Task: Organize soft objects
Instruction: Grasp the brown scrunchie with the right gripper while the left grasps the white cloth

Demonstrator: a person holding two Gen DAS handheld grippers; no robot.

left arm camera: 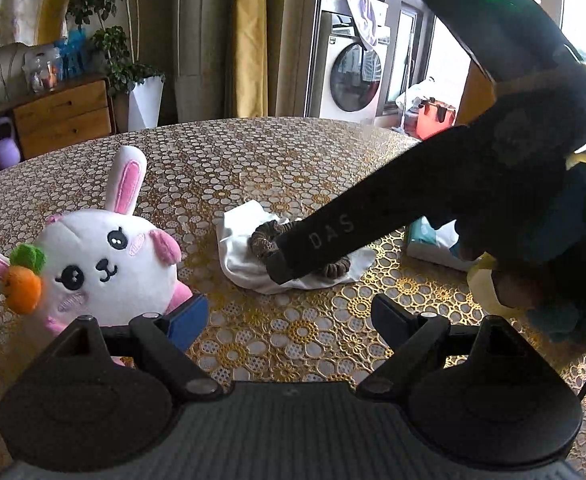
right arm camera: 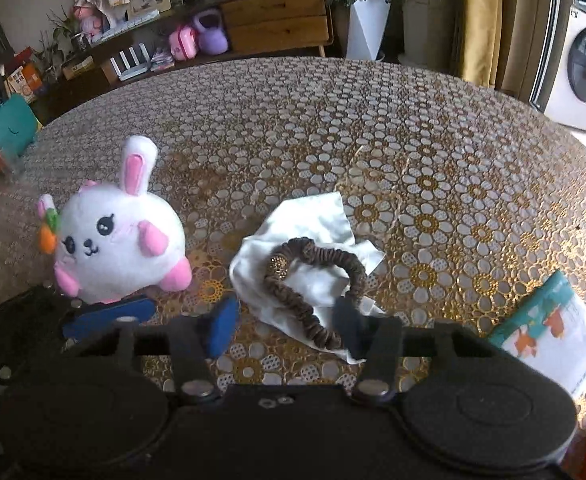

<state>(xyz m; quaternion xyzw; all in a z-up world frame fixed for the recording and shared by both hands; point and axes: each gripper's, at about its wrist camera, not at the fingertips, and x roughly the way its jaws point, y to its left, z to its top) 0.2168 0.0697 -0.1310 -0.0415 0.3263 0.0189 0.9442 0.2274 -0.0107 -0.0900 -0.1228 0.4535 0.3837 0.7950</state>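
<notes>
A white plush bunny (left arm camera: 105, 252) (right arm camera: 121, 240) with pink ears and an orange carrot sits on the lace-covered table (left arm camera: 273, 160). To its right a brown scrunchie (right arm camera: 313, 256) (left arm camera: 261, 240) lies on a crumpled white cloth (right arm camera: 313, 216) (left arm camera: 237, 236). My right gripper (right arm camera: 285, 324) (left arm camera: 289, 264) points steeply down over them. Its jaws stand apart around the scrunchie's near loop and the cloth edge, without pressing. My left gripper (left arm camera: 291, 318) hovers open just before the cloth, nothing between its fingers. Its left finger is beside the bunny's foot.
A tissue pack (right arm camera: 553, 328) (left arm camera: 433, 244) lies on the table to the right. Beyond the table's far edge are a wooden drawer unit (right arm camera: 277, 20), a white planter (right arm camera: 367, 26), yellow curtains and a washing machine (left arm camera: 353, 76).
</notes>
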